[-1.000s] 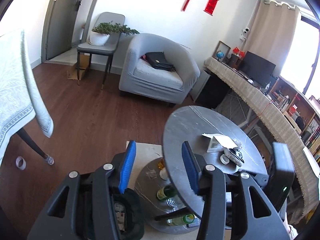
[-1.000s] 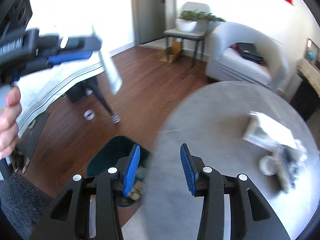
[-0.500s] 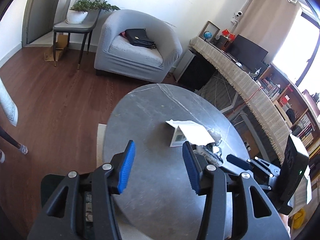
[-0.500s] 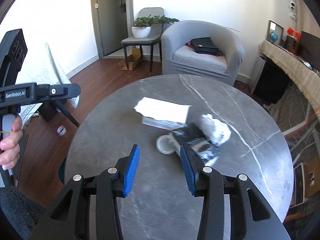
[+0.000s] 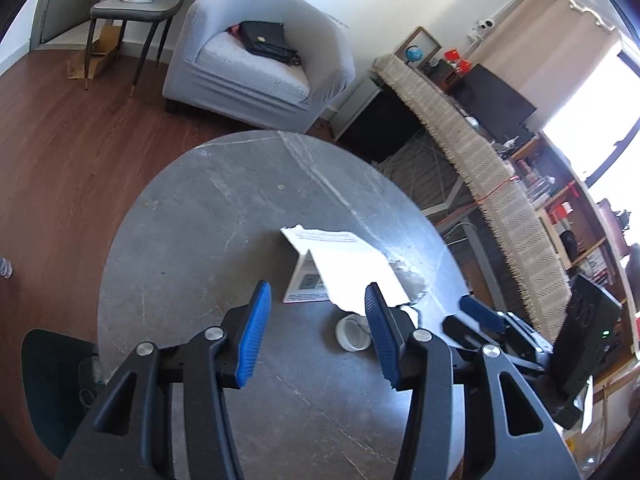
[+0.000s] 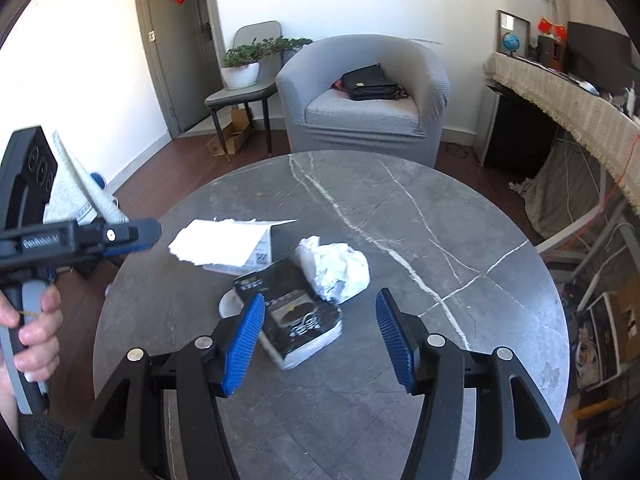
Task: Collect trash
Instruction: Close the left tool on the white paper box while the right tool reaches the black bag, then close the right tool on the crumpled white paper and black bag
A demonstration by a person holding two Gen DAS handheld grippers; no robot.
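Note:
Trash lies in a heap on the round grey marble table (image 6: 400,392): a torn white box (image 6: 224,246) with its flap up, a black packet (image 6: 296,316), a crumpled white paper (image 6: 336,268) and a small white lid (image 6: 228,304). My right gripper (image 6: 320,332) hovers just short of the black packet. Its jaws are opening, and the packet lies on the table in the gap with no pad pressing on it. My left gripper (image 5: 316,320) is open and empty, close to the white box (image 5: 340,268) and the lid (image 5: 352,334). The right gripper's fingers (image 5: 480,316) show at its right.
A dark green bin (image 5: 48,380) stands on the floor by the table's near left edge. Beyond the table are a grey armchair (image 6: 364,116), a chair with a potted plant (image 6: 240,76) and a long draped sideboard (image 5: 500,200). A hand (image 6: 36,332) holds the left gripper.
Both grippers have swung from the bin side over the table and closed in on the trash heap. The right gripper's jaws now stand wider.

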